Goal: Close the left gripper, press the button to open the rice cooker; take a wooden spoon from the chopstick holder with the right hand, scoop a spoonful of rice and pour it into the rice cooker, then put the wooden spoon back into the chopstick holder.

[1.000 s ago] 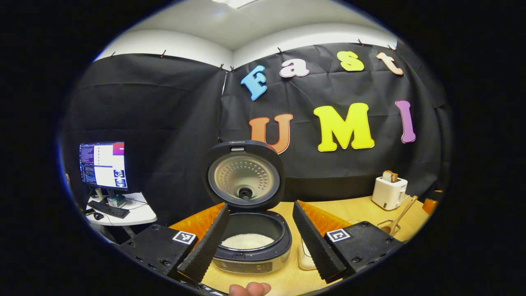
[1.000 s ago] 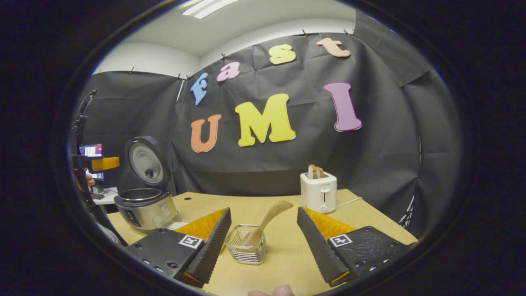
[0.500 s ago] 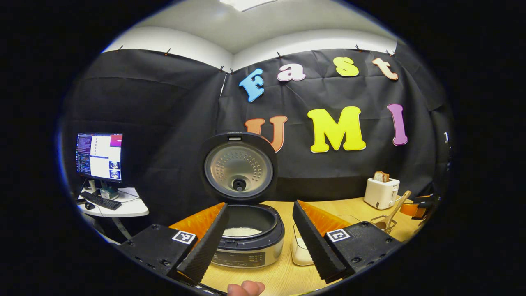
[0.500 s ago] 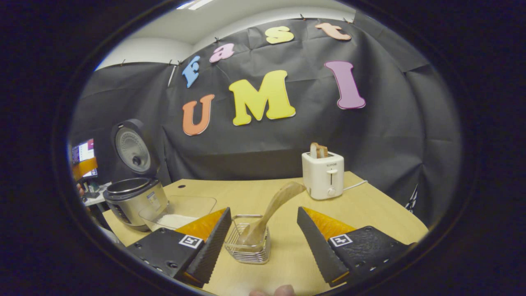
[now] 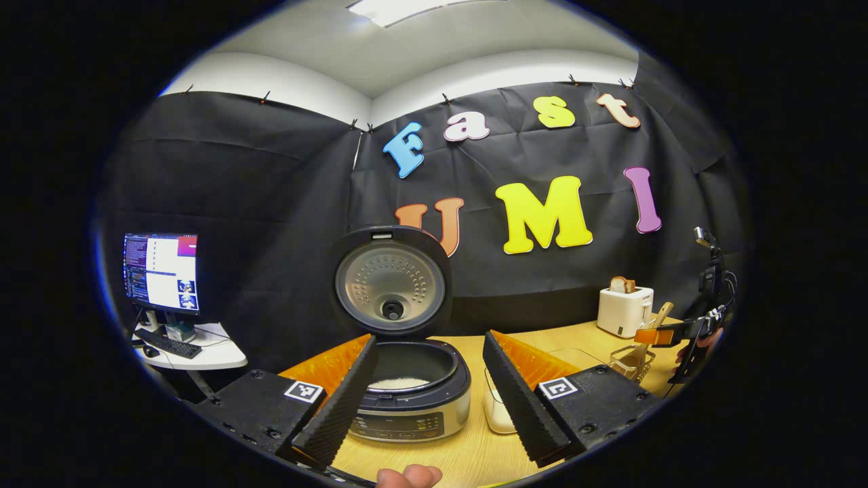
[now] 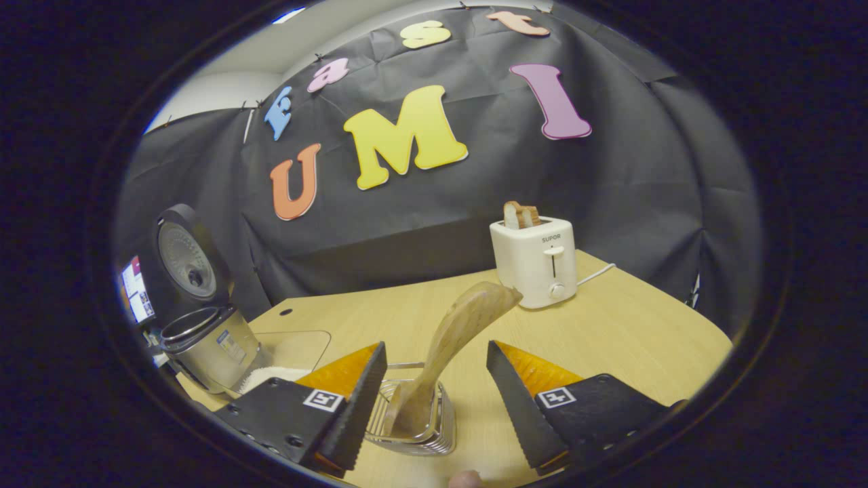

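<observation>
The rice cooker (image 5: pixel 412 396) stands open on the wooden table, its round lid (image 5: pixel 392 280) upright and white rice in the pot. My left gripper (image 5: pixel 434 434) hangs open in front of it, a little back from the cooker. In the right gripper view the wooden spoon (image 6: pixel 456 331) leans in the wire chopstick holder (image 6: pixel 415 427), handle slanting up to the right. My right gripper (image 6: pixel 444 434) is open, its fingers on either side of the holder and the spoon's lower part, touching neither. The open rice cooker (image 6: pixel 203 332) is far left. A clear container of rice (image 6: pixel 281 362) sits beside it.
A white toaster (image 6: pixel 537 261) with bread in it stands at the back right of the table (image 6: pixel 637 332), its cord trailing right. A monitor (image 5: pixel 161 271) and keyboard sit on a small side desk at the far left. The right gripper (image 5: pixel 668 333) and a hand appear at the far right.
My right gripper has moved forward and down toward the chopstick holder, so the spoon now stands between its fingers. My left gripper has drawn back slightly from the cooker. Both stay open.
</observation>
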A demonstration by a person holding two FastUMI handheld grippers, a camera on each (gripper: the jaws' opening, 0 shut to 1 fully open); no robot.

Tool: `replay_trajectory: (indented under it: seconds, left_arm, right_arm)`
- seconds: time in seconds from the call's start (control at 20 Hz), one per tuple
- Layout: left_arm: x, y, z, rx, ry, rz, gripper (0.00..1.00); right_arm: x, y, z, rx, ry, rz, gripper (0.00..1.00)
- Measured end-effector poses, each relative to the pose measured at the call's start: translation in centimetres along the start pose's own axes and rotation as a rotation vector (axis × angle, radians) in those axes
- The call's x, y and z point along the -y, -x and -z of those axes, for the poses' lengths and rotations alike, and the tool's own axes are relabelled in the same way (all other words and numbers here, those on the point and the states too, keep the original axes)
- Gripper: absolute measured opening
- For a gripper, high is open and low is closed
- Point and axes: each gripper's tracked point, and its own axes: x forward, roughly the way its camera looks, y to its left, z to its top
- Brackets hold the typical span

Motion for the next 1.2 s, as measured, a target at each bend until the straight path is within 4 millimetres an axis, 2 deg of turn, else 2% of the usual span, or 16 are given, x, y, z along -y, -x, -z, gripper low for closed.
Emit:
replay_trajectory:
  seconds: [0.05, 0.1, 0.15, 0.2, 0.25, 0.4, 0.5, 0.55, 0.65, 0.7, 0.75, 1.1, 1.2]
  left_arm:
    - [-0.2, 0.0, 0.2, -0.002, -0.008, -0.006, 0.99]
    - [-0.6, -0.1, 0.3, -0.003, -0.014, -0.015, 0.99]
    - [-0.8, -0.2, 0.6, -0.013, -0.019, -0.024, 0.99]
    - [-1.0, -0.2, 0.8, -0.024, -0.017, -0.03, 0.99]
    - [-0.9, -0.3, 1.0, -0.033, -0.013, -0.029, 0.99]
    - [0.2, -0.5, 0.9, -0.043, -0.002, -0.002, 0.99]
    - [-0.3, -0.5, 0.6, -0.032, 0.002, -0.02, 0.99]
    - [0.1, -0.4, 0.5, -0.03, 0.009, -0.005, 0.99]
    - [1.0, -0.2, 0.0, -0.018, 0.016, 0.03, 0.99]
    - [1.3, -0.1, -0.1, -0.018, 0.007, 0.042, 0.99]
    - [1.2, 0.0, 0.1, -0.021, -0.008, 0.046, 0.99]
    - [-1.1, -0.1, 0.9, -0.051, 0.003, 0.002, 0.99]
    - [-1.7, -0.1, 0.9, -0.053, 0.005, -0.004, 0.99]
  right_arm:
    - [0.0, -0.3, 0.1, 0.0, -0.017, -0.006, 0.84]
    - [-0.2, -0.3, -0.1, 0.002, -0.033, -0.015, 0.68]
    - [-0.3, -0.7, -0.3, 0.01, -0.032, -0.017, 0.71]
    - [-0.3, -0.9, -0.4, 0.01, -0.029, -0.017, 0.6]
    - [0.0, -0.9, -0.3, 0.006, -0.032, -0.008, 0.53]
    - [0.3, -0.8, -0.6, 0.015, -0.042, 0.003, 0.18]
    - [-0.8, -0.7, -1.0, 0.023, -0.057, -0.037, 0.13]
    - [-1.0, -0.5, -0.8, 0.007, -0.044, -0.038, 0.09]
    - [-1.6, -0.4, -0.9, 0.007, -0.037, -0.057, 0.08]
    - [-1.7, -0.3, -1.1, 0.006, -0.032, -0.059, 0.0]
    - [-1.8, -0.2, -1.3, 0.012, -0.034, -0.06, 0.0]
    - [-2.9, 2.4, -6.5, 0.12, -0.01, -0.065, 0.01]
    - [-3.8, 3.2, -8.0, 0.149, 0.0, -0.07, 0.0]
